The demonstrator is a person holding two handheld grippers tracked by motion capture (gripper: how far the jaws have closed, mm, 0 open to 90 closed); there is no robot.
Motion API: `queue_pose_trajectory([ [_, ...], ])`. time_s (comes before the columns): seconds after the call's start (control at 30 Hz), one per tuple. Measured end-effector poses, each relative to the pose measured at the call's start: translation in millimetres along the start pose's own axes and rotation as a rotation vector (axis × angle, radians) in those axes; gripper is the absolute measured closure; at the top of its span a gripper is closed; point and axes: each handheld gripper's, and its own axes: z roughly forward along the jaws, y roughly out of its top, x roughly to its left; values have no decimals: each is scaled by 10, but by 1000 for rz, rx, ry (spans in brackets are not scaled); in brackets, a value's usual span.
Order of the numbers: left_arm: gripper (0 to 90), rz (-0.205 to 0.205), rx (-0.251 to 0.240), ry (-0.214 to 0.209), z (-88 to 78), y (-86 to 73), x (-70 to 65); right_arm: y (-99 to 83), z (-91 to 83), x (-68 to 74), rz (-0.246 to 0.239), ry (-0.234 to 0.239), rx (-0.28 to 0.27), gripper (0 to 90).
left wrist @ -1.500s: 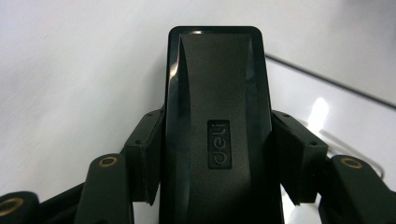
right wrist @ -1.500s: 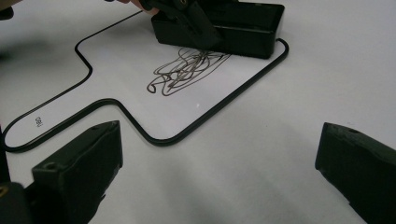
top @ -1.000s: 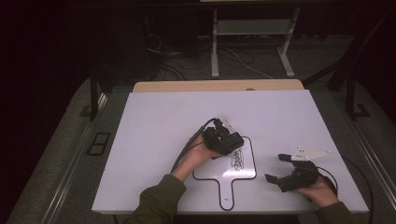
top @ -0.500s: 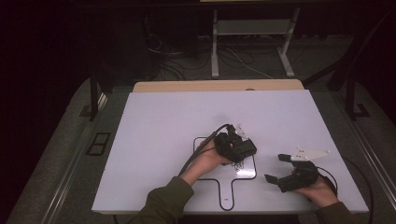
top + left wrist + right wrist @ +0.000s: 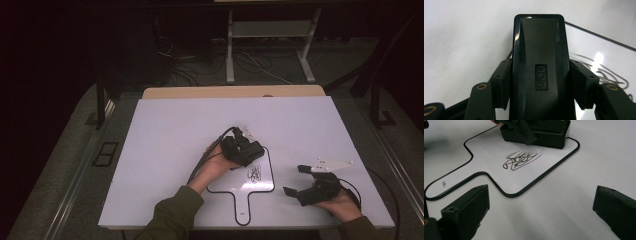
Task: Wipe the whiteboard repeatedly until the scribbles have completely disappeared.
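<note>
In the high view, a white table (image 5: 165, 150) carries a small white board (image 5: 260, 182) with a black edge and a short handle that points toward the person. A black scribble (image 5: 254, 174) is drawn near the middle of the board. The left gripper (image 5: 246, 150) is at the far left corner of the board, held by the left hand (image 5: 216, 165), and it carries a black eraser (image 5: 250, 151) that rests on the board just beyond the scribble. The right gripper (image 5: 305, 182) is to the right of the board, resting on the table, with the right hand (image 5: 342, 200) behind it. Its jaws are wide apart and hold nothing.

In the left gripper view, the eraser (image 5: 540, 67) is in the middle, with a raised brand label on its back. The two jaws press against its left and right sides, so they are clamped on it. Under it there is the board (image 5: 604, 47), and part of the scribble (image 5: 599, 72) is to the right of the eraser.

In the right gripper view, the two jaws stand far from each other with only table between them. The board (image 5: 486, 152) lies in front, its handle toward the left. The scribble (image 5: 520, 158) is in its middle. The eraser (image 5: 544, 131) sits on the far end of the board, touching the top of the scribble, and the left gripper's jaw is over it.
</note>
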Motion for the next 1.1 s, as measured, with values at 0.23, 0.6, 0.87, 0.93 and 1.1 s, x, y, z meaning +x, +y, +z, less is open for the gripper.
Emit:
queue_pose_trajectory([
  [0.23,394,52,-3,-19,74,112,-156,0,5,-1,-3,0,-1,0],
  [0.6,394,-13,-18,26,114,124,99,-2,9,-4,-1,-1,3,0],
  [0.87,394,38,-5,-12,120,160,-126,-1,3,-6,2,-3,-2,0],
  [0.93,393,44,-7,-26,111,147,-171,-1,-2,-6,1,-2,-5,0],
  [1.1,394,72,-4,-47,83,125,-313,1,-4,-3,1,-2,-4,0],
])
